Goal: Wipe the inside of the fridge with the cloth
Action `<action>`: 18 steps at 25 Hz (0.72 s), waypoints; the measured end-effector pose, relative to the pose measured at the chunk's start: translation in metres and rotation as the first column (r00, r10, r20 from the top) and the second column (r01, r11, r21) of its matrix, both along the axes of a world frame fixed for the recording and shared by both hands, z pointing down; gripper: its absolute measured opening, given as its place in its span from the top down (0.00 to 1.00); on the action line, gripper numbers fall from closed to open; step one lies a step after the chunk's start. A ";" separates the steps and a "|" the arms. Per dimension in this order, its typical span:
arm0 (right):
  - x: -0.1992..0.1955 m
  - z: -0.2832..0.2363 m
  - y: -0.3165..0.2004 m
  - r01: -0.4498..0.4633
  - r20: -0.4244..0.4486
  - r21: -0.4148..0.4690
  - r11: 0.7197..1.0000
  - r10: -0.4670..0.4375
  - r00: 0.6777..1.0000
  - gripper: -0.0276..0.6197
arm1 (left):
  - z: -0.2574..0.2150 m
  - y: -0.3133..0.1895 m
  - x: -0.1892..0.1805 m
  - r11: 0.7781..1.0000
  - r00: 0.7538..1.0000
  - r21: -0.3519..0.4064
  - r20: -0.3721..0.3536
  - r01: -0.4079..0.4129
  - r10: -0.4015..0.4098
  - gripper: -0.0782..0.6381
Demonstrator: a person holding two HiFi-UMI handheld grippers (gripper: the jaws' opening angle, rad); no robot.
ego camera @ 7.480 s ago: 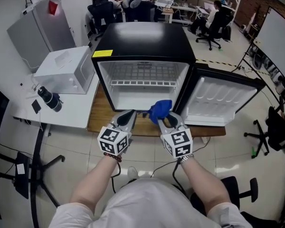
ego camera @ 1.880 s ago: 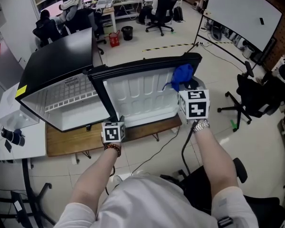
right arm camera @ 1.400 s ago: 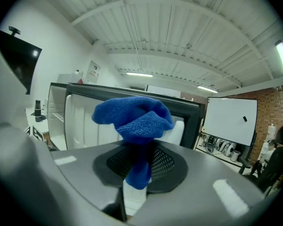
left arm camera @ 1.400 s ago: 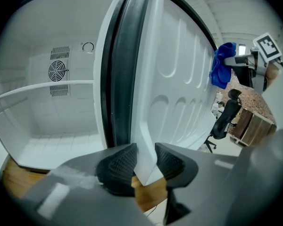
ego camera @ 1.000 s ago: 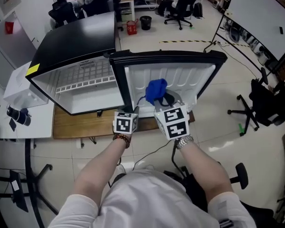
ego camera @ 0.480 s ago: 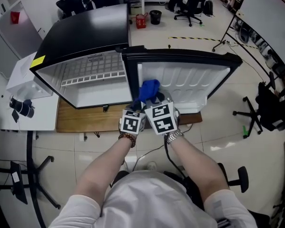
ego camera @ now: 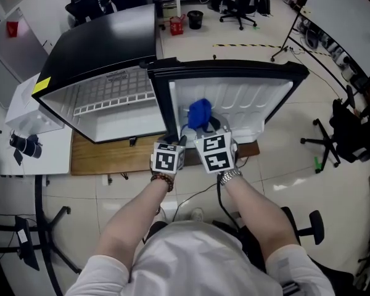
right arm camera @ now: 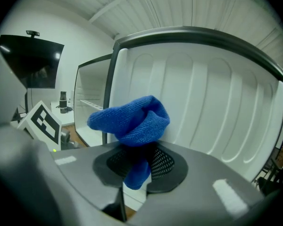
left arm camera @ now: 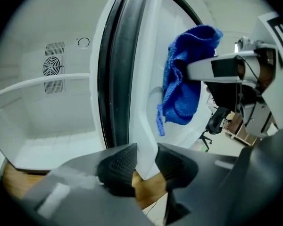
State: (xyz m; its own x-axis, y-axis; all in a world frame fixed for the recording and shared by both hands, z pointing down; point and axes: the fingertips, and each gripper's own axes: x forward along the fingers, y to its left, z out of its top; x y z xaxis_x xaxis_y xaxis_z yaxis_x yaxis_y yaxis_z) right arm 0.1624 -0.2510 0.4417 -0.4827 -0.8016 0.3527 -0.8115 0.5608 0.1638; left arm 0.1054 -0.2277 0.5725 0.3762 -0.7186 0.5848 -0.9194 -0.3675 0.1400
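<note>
Blue cloth (right arm camera: 132,119) sits bunched in the right gripper (right arm camera: 139,163), whose jaws are pinched tight on its lower fold. It is held up in front of the white ribbed lining of the open door (ego camera: 240,94). The left gripper (left arm camera: 144,161) has the door's near edge between its pads. Its jaws have just been closing a little further, and both pads look pressed against the plastic.

To my eye the step in hand is wiping the door's inner face. To do it well, the left grip should brace the door so it does not swing away under pressure. The cloth should go on flat and follow the moulded ribs along their length, working into the grooves. Only a small fold is pinched, so too hard a drag could pull it free.

From above, both grippers sit side by side at the door's lower edge. The black fridge (ego camera: 105,42) and its wire shelf (ego camera: 117,97) stand open to the left. That view hides both sets of pads. The left gripper view alone shows the cloth side-on, hanging just beside the lining; I cannot tell if it touches. It also shows a round vent (left arm camera: 51,66) on the back wall inside.
</note>
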 end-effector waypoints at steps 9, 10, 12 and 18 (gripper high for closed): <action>0.050 0.003 -0.007 -0.088 0.004 0.004 0.996 0.088 0.996 0.86 | 0.001 0.001 -0.002 1.000 1.000 -0.009 0.004 0.022 -0.022 0.72; 0.056 0.004 -0.008 -0.097 0.003 0.005 0.995 0.097 0.995 0.86 | 0.001 0.001 -0.002 1.000 1.000 -0.010 0.003 0.024 -0.024 0.73; 0.068 0.005 -0.009 -0.116 0.000 0.007 0.993 0.116 0.993 0.86 | 0.000 0.001 -0.002 1.000 1.000 -0.005 0.004 0.028 -0.028 0.73; 0.110 0.005 -0.015 -0.188 -0.003 0.010 0.982 0.188 0.982 0.86 | -0.004 0.001 -0.002 0.999 0.999 0.002 0.000 0.045 -0.045 0.73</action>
